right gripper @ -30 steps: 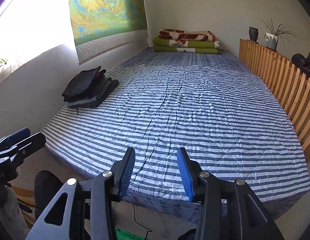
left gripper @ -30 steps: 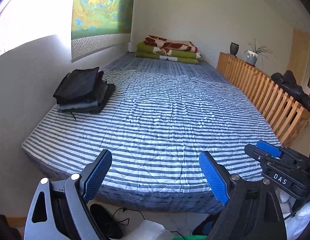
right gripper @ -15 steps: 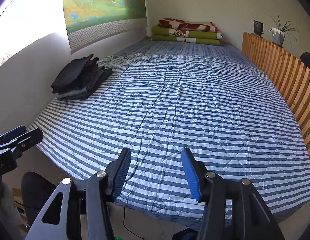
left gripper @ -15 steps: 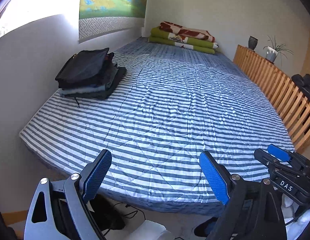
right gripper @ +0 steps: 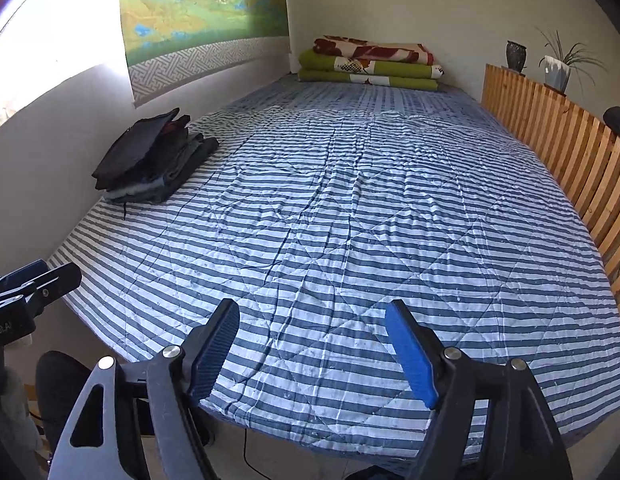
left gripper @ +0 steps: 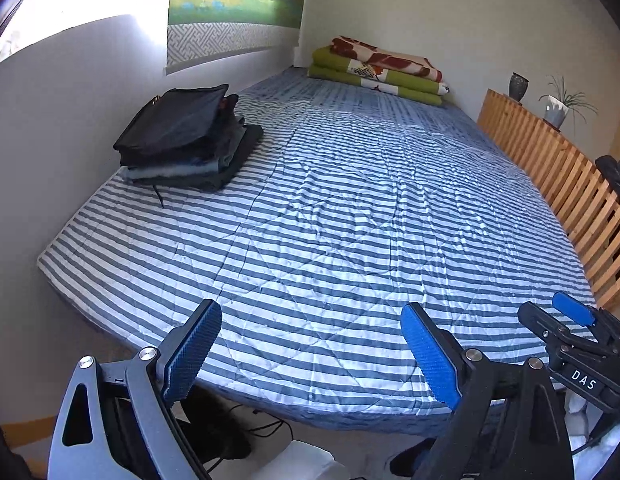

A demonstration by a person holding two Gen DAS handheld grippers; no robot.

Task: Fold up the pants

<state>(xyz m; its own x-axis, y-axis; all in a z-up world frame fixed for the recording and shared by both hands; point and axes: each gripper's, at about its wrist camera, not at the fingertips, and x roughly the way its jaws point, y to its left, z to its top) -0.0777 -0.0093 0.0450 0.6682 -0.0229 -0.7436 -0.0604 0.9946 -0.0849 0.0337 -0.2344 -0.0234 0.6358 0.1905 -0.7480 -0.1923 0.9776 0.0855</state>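
A stack of dark folded pants lies on the left side of the blue-and-white striped bed, next to the wall. My left gripper hangs open over the bed's near edge with nothing between its blue pads. My right gripper also hovers at the near edge; its jaws are opening and hold nothing. Its tip shows at the right of the left wrist view. Both grippers are far from the stack.
Folded green and patterned blankets lie at the bed's far end. A wooden slatted rail runs along the right side, with a vase and a potted plant behind it. Cables and dark items lie on the floor below.
Both grippers have dropped and come closer over the bed's near edge. The right gripper's jaws have spread wider. The left jaws keep the same gap.
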